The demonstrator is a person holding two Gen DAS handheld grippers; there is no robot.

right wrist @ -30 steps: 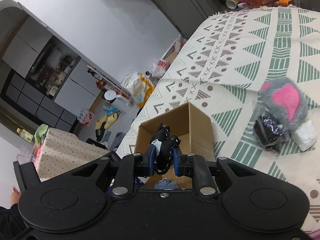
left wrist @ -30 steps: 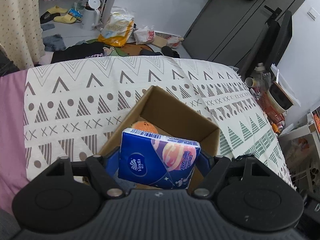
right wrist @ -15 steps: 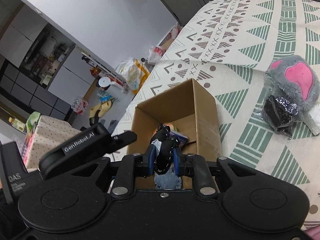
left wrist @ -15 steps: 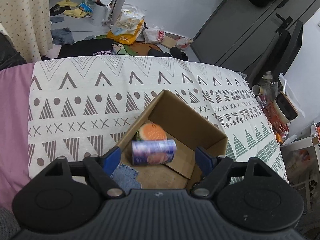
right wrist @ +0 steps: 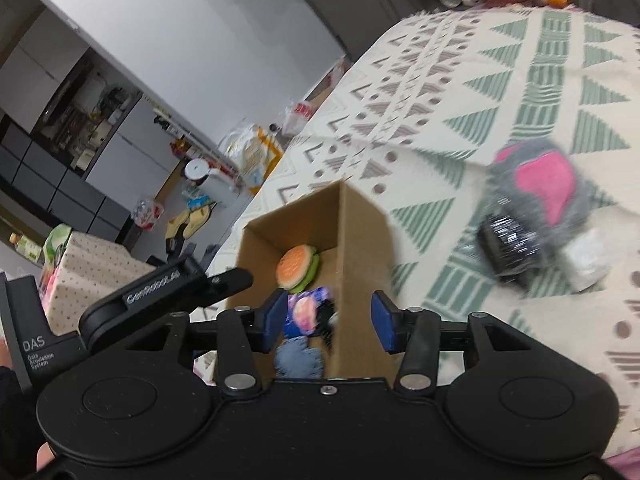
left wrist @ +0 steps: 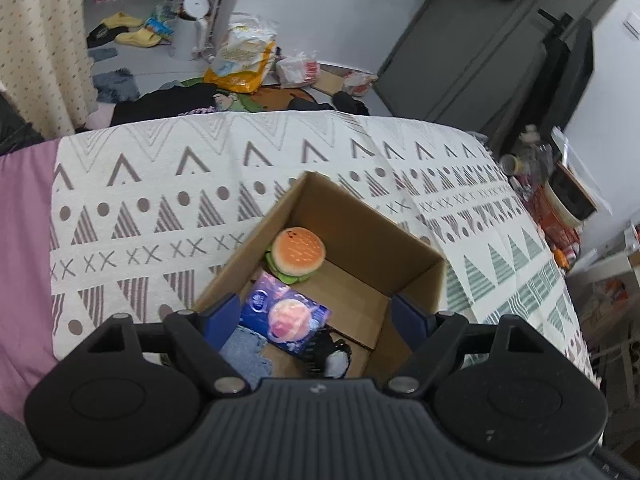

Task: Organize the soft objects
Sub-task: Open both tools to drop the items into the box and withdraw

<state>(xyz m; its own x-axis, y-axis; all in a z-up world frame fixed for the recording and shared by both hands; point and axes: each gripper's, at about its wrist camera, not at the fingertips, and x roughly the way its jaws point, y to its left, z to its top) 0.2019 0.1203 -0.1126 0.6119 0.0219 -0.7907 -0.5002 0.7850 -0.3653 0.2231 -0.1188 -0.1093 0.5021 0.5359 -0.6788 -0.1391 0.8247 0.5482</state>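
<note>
An open cardboard box (left wrist: 372, 236) (right wrist: 360, 236) sits on the patterned bedspread. Inside it lie a plush burger (left wrist: 298, 254) (right wrist: 298, 268), a blue tissue pack (left wrist: 286, 320) (right wrist: 304, 312), a denim piece (left wrist: 244, 354) (right wrist: 298, 360) and a small black-and-white soft toy (left wrist: 330, 354). My left gripper (left wrist: 316, 320) hangs open over the box with nothing between its fingers. My right gripper (right wrist: 326, 322) is also open above the box, empty. A grey plush with a pink patch (right wrist: 548, 188) and a black wrapped item (right wrist: 508, 244) lie on the bed to the right of the box.
The bedspread (left wrist: 160, 200) covers the bed, with a pink sheet (left wrist: 22, 240) at the left edge. Past the far edge, the floor holds bags, slippers and a white kettle (left wrist: 190, 28). A cluttered shelf (left wrist: 560, 208) stands at the right. The left gripper's body (right wrist: 168, 280) shows in the right wrist view.
The left gripper opened and the tissue pack dropped into the box. The right gripper then opened too, and its black-and-white toy now lies in the box.
</note>
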